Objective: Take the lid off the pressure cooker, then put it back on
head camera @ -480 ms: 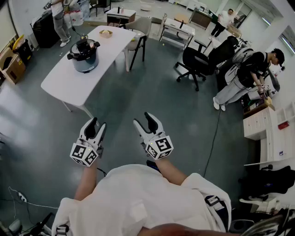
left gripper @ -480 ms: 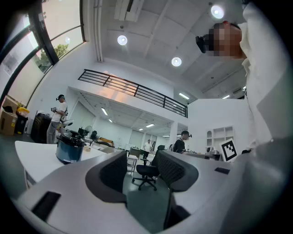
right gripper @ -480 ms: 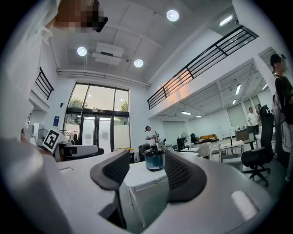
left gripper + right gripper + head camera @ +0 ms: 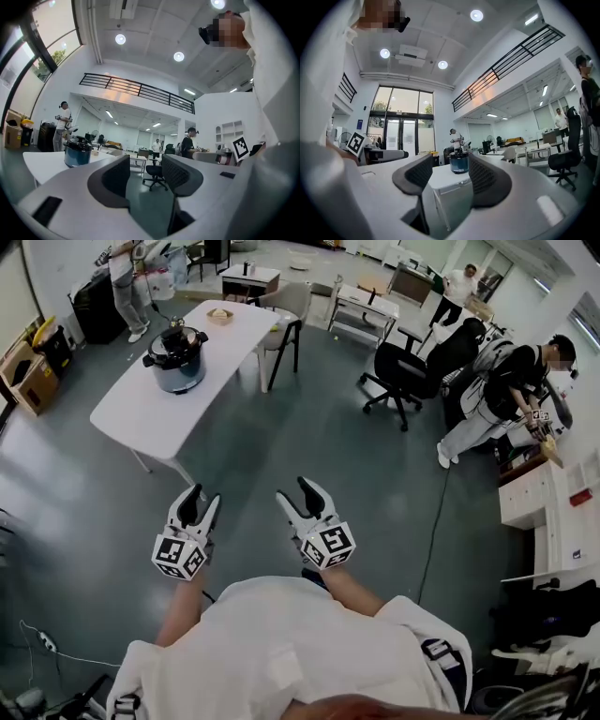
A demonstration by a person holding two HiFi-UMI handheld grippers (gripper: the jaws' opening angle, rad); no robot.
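Standing well back from the job, the person holds both tools out level over the grey floor. The left tool is out in front of the white shirt with its jaws parted and empty. Its own view shows only open room through the gap. The right tool sits just beside it, jaws spread too, gripping nothing. Far off through that gap the pressure cooker lines up, nowhere near the pads. The marker cubes on both tools face up toward the head camera.

So where is the cooker in the head view? It's up at the far left, standing upright on the white tabletop, well apart from both tools. It has a blue-grey body and a dark lid with a knob sticking up. The lid looks seated on the pot, though at this range it's too small to say whether it's locked. A small bowl sits further along the same tabletop, apart from the cooker, and a white chair is pulled up at the far end.

Off to the right a black office chair stands on the floor. Beyond it a person in a dark top is bent forward at the right edge. Another person stands at top left behind the tabletop, and cardboard boxes sit along the left wall.
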